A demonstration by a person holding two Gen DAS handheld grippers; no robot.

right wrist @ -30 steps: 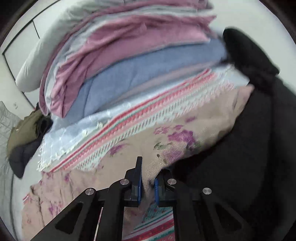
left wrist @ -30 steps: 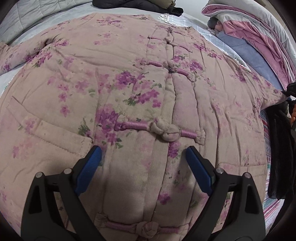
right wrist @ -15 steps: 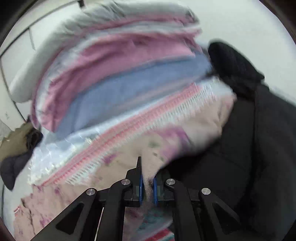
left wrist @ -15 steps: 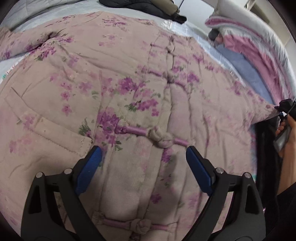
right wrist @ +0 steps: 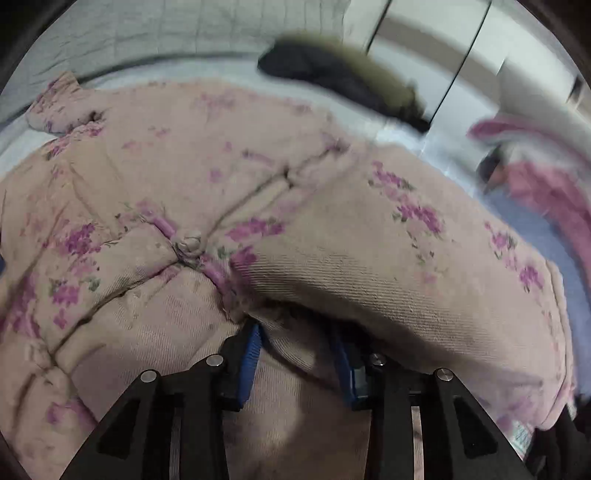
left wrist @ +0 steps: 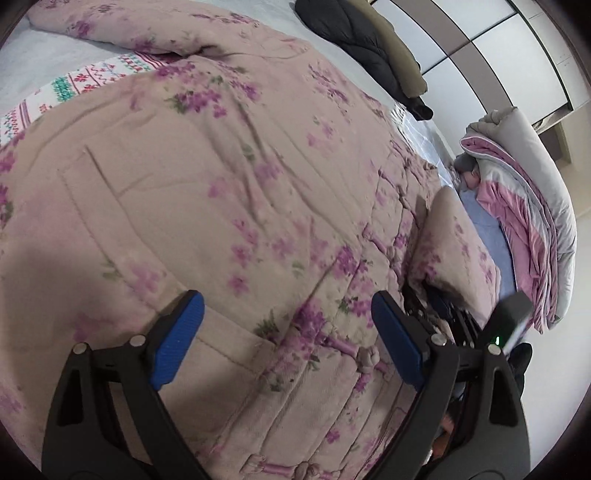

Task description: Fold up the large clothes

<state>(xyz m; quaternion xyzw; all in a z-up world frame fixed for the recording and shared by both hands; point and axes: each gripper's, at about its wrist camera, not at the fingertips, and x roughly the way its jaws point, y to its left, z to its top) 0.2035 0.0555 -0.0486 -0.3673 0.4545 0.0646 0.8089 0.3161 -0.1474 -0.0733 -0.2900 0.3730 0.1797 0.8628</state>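
The right hand-held gripper (right wrist: 295,354) has the folded-over sleeve (right wrist: 388,266) just beyond its tips. Its jaws have just been opening and now stand partly apart, with a fold of the sleeve's cuff between the blue pads; whether the pads press on it I cannot tell. The sleeve lies across the padded floral jacket (left wrist: 221,184), its long axis running from the tips out toward the jacket's right shoulder, and its edge rests beside the row of knot buttons (right wrist: 190,240). The left hand-held gripper (left wrist: 288,332) hangs over the jacket's left half with its jaws wide apart and nothing between them. The jacket lies flat on the bed (left wrist: 40,55), front up. Its other sleeve (left wrist: 110,26) stretches away to the far left, so the left hand is the nearer one for folding it in.
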